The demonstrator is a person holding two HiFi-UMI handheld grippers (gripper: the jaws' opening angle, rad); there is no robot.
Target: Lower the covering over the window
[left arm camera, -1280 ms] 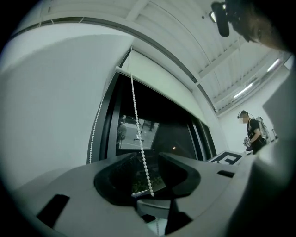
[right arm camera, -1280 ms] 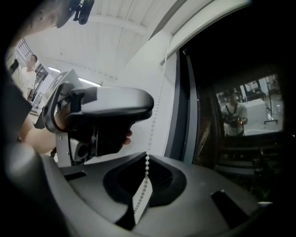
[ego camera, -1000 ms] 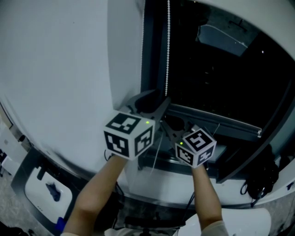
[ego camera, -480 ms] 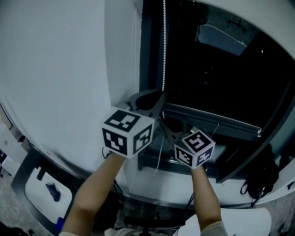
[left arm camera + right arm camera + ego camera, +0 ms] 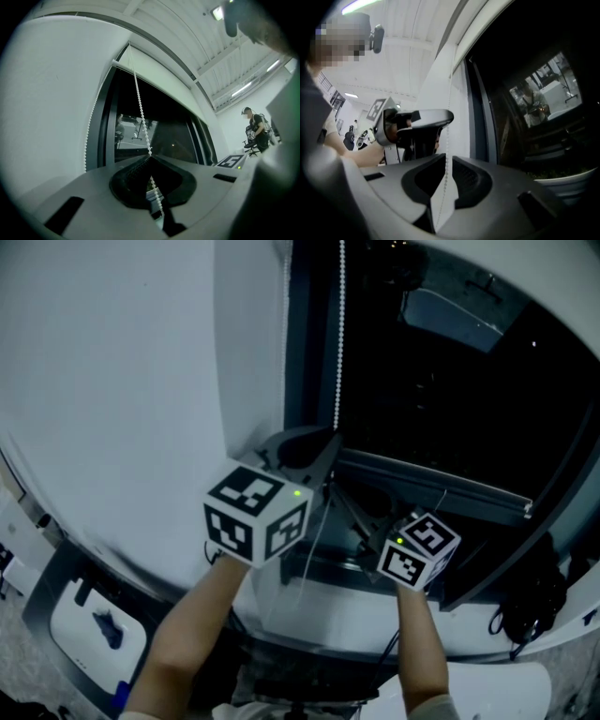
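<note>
At the left edge of the bare window (image 5: 450, 381), our left gripper (image 5: 149, 157) is clamped on the bead chain (image 5: 140, 108). Our right gripper (image 5: 448, 158) has just been opening, the chain loose between its jaws. With one grip left, we judge the beads may slip and the covering stall.

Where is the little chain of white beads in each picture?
Head view: the bead chain hangs straight down at top centre, along the dark window frame.
Left gripper view: the bead chain slants down the middle into the shut fingers of the left gripper.
Right gripper view: the bead chain is a thin strand at centre.
Shared landmark: the dark window frame, beside it in all three.
</note>
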